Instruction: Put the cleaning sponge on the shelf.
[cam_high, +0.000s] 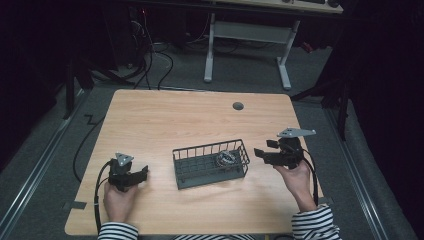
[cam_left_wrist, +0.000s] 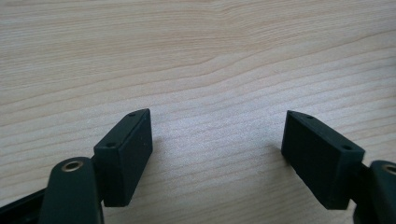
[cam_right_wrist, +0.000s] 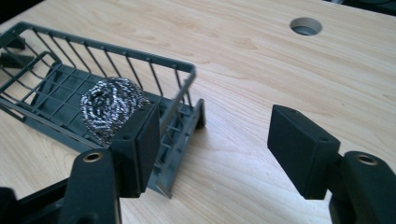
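A dark grey wire basket (cam_high: 210, 148) stands at the middle of the wooden table (cam_high: 165, 115). A steel wool scourer (cam_high: 226, 158) lies in its right end. My right gripper (cam_high: 260, 152) hovers just right of the basket, pointing left at it. In the right gripper view its jaws (cam_right_wrist: 215, 114) stand apart over bare wood, nothing between them, with the basket's rim (cam_right_wrist: 107, 46) and the scourer (cam_right_wrist: 109, 105) behind the left pad. My left gripper (cam_high: 145, 172) rests left of the basket. Its jaws (cam_left_wrist: 217, 116) are wide open over bare wood.
A round cable hole (cam_high: 238, 106) sits near the table's far edge, also in the right gripper view (cam_right_wrist: 305, 26). Beyond the table stand the white legs of another desk (cam_high: 285, 65), and black cables (cam_high: 150, 65) lie on the floor.
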